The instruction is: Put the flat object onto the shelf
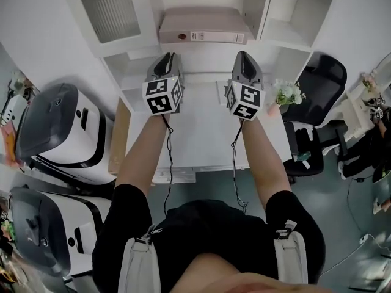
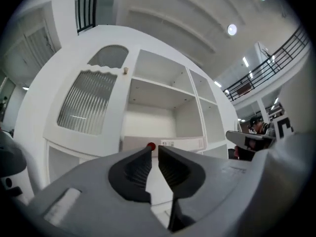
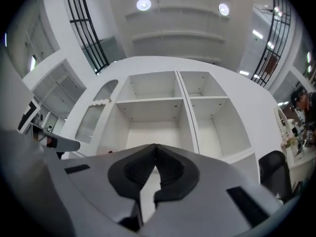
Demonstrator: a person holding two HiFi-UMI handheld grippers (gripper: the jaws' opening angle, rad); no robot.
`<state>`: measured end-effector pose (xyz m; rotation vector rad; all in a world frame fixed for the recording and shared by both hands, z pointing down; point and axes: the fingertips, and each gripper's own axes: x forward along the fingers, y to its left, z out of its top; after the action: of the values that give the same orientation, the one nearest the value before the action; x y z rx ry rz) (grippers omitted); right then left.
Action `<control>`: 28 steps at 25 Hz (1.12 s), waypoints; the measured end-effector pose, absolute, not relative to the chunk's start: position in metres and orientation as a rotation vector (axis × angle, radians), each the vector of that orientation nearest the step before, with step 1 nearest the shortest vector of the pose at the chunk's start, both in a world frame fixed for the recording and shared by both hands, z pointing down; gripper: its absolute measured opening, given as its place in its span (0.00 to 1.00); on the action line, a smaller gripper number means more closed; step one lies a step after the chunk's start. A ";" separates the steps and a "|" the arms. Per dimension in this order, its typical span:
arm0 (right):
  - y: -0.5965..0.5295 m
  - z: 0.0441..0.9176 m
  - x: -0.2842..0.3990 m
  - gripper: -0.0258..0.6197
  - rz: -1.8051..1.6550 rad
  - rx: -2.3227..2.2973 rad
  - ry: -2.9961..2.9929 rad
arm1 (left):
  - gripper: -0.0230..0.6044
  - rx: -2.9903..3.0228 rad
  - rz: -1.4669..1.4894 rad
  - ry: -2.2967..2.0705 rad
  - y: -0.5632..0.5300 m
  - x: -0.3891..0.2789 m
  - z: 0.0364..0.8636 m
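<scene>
Binder (image 1: 204, 32) flat on shelf (image 1: 292, 34); left tongs (image 2: 153, 149) barely ajar, right tongs (image 3: 156, 146) pressed together, both empty; chair (image 1: 321, 81), plant (image 1: 287, 93) right.

Office: swivel chair (image 1: 319, 78), white shelving (image 1: 287, 34)

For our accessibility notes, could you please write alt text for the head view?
A person points the left hand-held gripper and the right hand-held gripper, both empty, at a flat beige box file lying in a white shelf unit behind a white desk; a black office chair stands at right.
</scene>
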<state>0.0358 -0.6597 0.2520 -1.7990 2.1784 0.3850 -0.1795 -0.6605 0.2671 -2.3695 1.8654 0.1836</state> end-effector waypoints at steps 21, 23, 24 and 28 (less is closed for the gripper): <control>-0.516 0.411 0.020 0.04 0.161 -1.716 2.407 | 0.06 -2.474 0.068 1.909 -0.491 -0.155 0.413; -0.508 0.410 0.021 0.04 0.175 -1.719 2.406 | 0.06 -2.474 0.061 1.912 -0.485 -0.154 0.413; -0.504 0.410 0.020 0.04 0.184 -1.722 2.408 | 0.06 -2.460 0.044 1.912 -0.482 -0.154 0.414; -0.497 0.413 0.015 0.04 0.182 -1.723 2.419 | 0.06 -2.422 -0.013 1.932 -0.475 -0.156 0.424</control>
<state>0.0154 -0.4971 0.4132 -1.7233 2.4185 0.1816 -0.1563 -0.4752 0.4239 -2.4219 1.9318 -0.0129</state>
